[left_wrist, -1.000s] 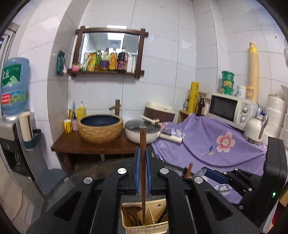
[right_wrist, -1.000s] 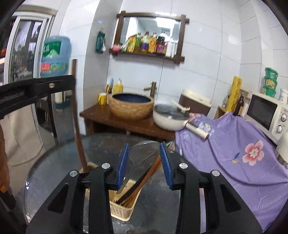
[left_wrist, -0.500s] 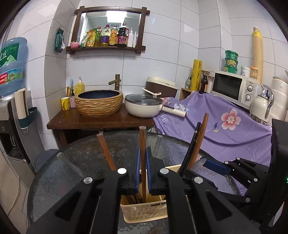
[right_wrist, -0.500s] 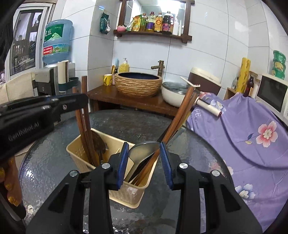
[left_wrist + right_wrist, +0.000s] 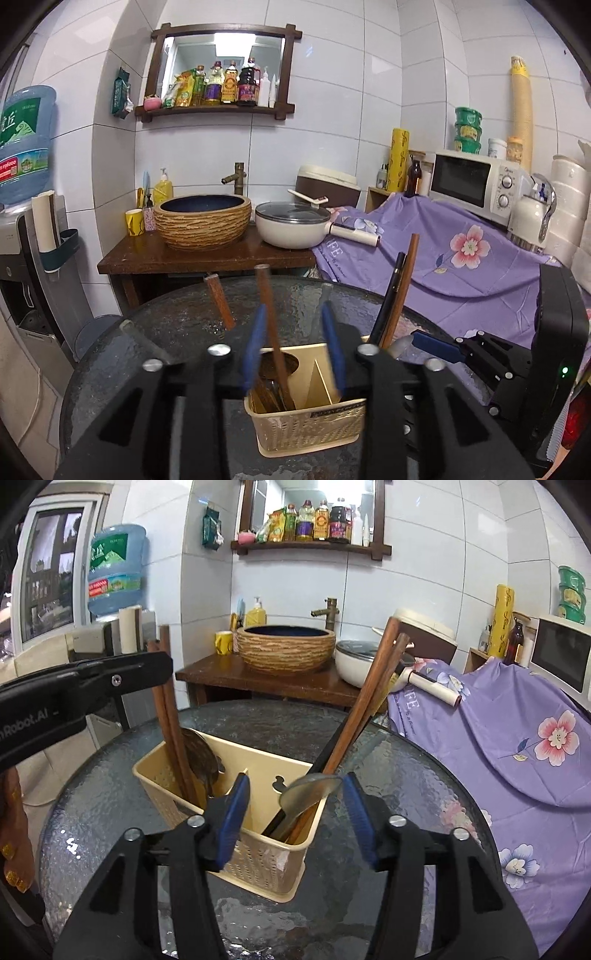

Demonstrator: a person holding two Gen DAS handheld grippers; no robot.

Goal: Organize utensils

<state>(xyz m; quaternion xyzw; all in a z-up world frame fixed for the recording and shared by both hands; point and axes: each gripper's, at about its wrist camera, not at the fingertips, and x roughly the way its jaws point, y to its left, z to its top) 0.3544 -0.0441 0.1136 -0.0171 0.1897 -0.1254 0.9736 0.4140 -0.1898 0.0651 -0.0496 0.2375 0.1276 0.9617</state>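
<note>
A cream plastic utensil basket [image 5: 306,428] [image 5: 258,853] with two compartments stands on the round glass table [image 5: 388,746]. My left gripper [image 5: 293,350] is open above it; a wooden-handled utensil [image 5: 271,325] stands loose between its jaws in the left compartment. My right gripper [image 5: 295,816] is open, just in front of the basket. A metal spoon [image 5: 310,790] leans with wooden-handled utensils [image 5: 365,709] in the right compartment. More wooden handles [image 5: 171,716] and a spoon stand in the left compartment.
A wooden stand with a woven basin [image 5: 201,221] and a white pot [image 5: 291,229] lies behind the table. A purple floral cloth [image 5: 461,258] covers a counter with a microwave [image 5: 476,181] at right. A water dispenser [image 5: 22,147] stands left.
Both grippers have opened. The left let go of the wooden-handled utensil into the left compartment; the right let go of the metal spoon, which now leans in the right compartment.
</note>
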